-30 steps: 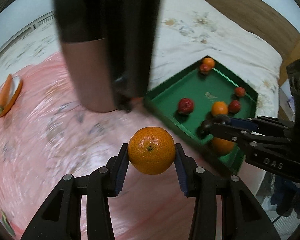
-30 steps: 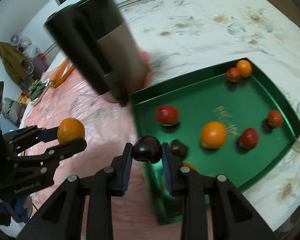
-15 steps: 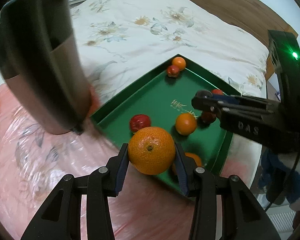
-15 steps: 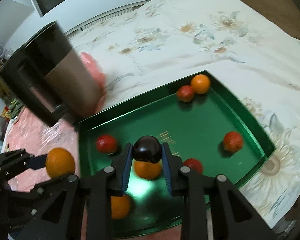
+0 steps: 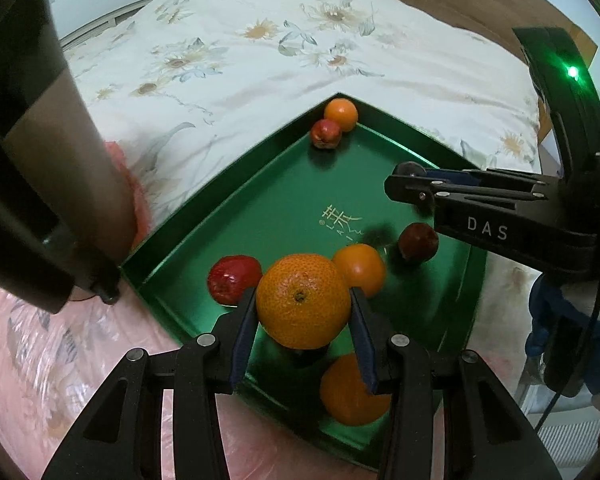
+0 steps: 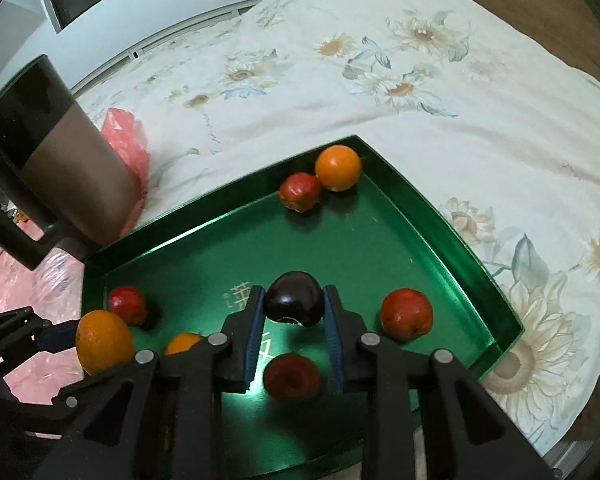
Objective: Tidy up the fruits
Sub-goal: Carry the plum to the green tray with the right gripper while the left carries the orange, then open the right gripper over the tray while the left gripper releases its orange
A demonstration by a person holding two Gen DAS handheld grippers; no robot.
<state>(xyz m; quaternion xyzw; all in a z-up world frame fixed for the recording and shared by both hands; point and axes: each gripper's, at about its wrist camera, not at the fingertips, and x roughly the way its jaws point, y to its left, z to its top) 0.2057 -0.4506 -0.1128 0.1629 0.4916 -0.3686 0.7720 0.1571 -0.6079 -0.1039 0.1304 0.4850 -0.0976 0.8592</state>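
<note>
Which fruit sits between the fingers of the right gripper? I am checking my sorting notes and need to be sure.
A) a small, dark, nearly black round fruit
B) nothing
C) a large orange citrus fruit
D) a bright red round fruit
A: in the right wrist view the right gripper is shut on the small, dark, nearly black round fruit, held above the green metal tray.

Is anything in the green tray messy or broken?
Nothing looks broken or spilled. The fruits lie scattered loose in the green tray, oranges and red ones mixed, and a pink plastic bag sits crumpled on the bedspread behind it.
</note>
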